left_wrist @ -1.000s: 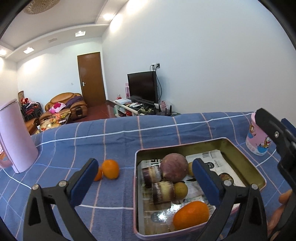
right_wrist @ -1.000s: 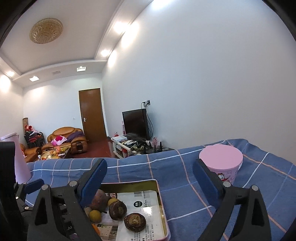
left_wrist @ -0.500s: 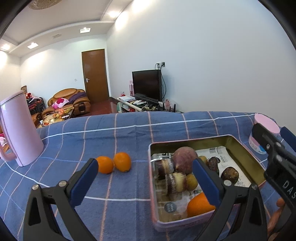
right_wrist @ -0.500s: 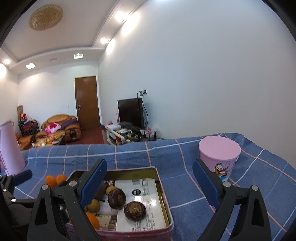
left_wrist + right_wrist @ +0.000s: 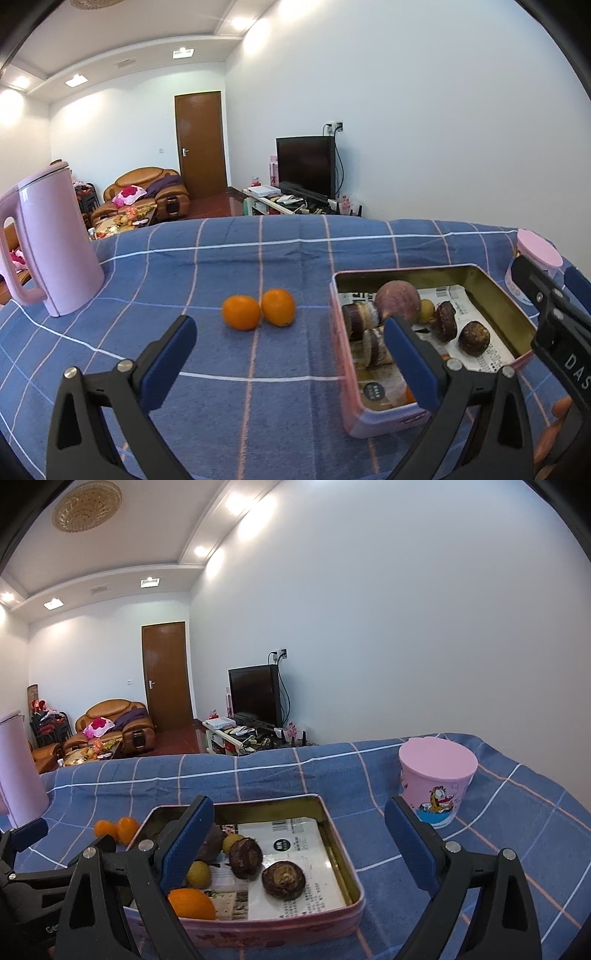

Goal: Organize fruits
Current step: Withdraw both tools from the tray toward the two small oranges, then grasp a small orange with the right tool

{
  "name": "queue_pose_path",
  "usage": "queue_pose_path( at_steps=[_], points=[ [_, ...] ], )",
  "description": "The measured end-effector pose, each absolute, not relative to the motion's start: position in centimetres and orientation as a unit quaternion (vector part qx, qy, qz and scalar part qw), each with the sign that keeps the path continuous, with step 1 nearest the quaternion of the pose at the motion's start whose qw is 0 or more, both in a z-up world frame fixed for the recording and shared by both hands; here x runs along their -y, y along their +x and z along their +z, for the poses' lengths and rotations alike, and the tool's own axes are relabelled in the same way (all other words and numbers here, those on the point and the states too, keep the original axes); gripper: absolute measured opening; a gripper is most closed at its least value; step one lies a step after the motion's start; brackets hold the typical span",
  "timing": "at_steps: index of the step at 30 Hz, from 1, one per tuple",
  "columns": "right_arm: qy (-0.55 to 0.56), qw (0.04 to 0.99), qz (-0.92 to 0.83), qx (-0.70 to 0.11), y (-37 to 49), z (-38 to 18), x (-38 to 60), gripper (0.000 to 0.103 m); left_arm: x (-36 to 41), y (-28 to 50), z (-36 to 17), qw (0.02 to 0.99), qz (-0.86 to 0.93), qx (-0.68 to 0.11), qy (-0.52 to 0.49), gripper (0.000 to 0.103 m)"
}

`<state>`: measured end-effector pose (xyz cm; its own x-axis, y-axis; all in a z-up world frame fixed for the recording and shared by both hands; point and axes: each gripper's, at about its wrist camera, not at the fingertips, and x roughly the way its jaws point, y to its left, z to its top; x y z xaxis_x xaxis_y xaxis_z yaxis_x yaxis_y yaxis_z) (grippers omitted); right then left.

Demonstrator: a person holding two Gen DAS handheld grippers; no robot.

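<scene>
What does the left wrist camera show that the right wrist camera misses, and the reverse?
Left wrist only: the whole pink kettle with handle and two layered round cakes in the tin. Right wrist only: the full pink cartoon cup and an orange inside the tin in plain sight. Both: the pink rectangular tin, two loose oranges on the blue checked cloth, and both the left gripper and right gripper open and empty.

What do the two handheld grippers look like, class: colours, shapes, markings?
Both the left gripper and right gripper have black triangular finger frames with silver screws and blue rectangular pads. White lettering partly shows on each body. No cables or sleeves visible.
</scene>
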<state>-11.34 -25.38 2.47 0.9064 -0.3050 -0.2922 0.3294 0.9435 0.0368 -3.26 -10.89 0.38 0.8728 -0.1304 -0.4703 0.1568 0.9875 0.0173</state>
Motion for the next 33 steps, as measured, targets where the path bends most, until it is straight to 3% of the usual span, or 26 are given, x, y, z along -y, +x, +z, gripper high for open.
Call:
queue_pose_path(
  at_steps=[33],
  points=[
    [0.025, 0.981, -0.097, -0.165, -7.4, 2.2, 15.5, 0.095, 0.2, 1.9, -0.7, 0.958, 0.008, -0.287, 0.026, 0.103]
  ],
)
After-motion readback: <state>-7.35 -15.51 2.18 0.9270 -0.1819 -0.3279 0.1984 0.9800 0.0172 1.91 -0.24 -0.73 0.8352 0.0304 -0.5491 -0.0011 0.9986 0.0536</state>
